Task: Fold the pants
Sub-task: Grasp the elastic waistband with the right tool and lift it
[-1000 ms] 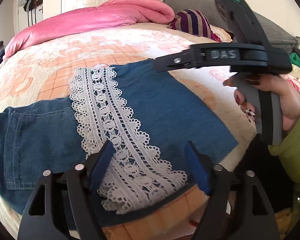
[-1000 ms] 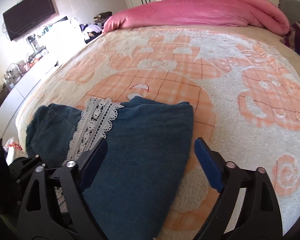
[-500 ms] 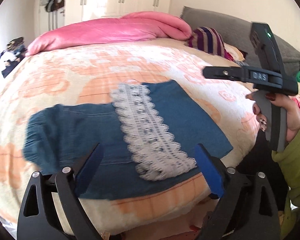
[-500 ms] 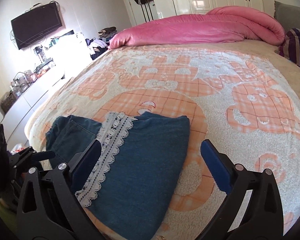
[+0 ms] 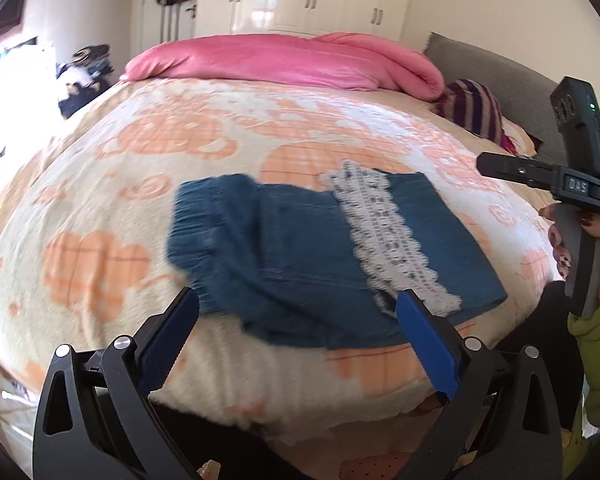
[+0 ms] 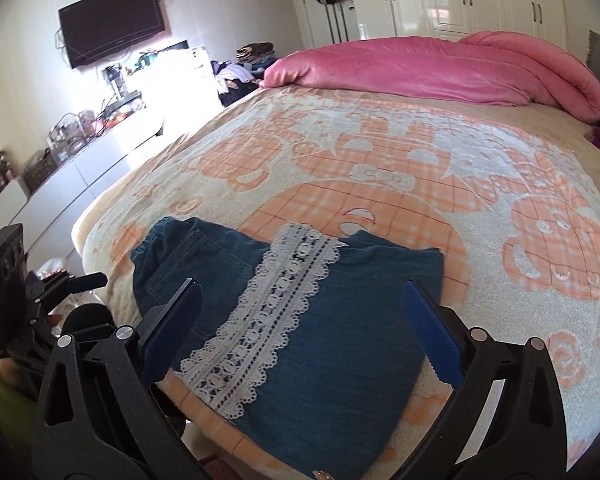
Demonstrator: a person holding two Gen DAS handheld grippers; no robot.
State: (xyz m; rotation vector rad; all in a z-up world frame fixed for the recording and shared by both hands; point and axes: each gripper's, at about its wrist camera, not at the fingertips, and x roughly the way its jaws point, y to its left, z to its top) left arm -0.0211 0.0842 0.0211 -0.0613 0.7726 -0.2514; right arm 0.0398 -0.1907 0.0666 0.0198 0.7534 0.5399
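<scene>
The blue denim pants (image 5: 284, 248) lie folded into a compact rectangle at the near edge of the bed, with a white lace hem band (image 5: 384, 236) across the top layer. They also show in the right wrist view (image 6: 332, 340), lace band (image 6: 276, 320) running diagonally. My left gripper (image 5: 298, 340) is open and empty, held back off the bed edge, in front of the pants. My right gripper (image 6: 300, 332) is open and empty, above the near edge of the pants. The right gripper's body (image 5: 572, 184) shows at the right in the left wrist view.
The bed carries an orange-and-cream patterned blanket (image 6: 380, 168). A rolled pink duvet (image 5: 284, 60) lies at the far side, a striped pillow (image 5: 472, 108) by the grey headboard. A white cabinet with clutter (image 6: 80, 152) and a wall TV (image 6: 112, 36) stand left of the bed.
Both grippers have drawn back from the pants and away from the bed edge, so more of the bed shows. The pants stay folded in place.
</scene>
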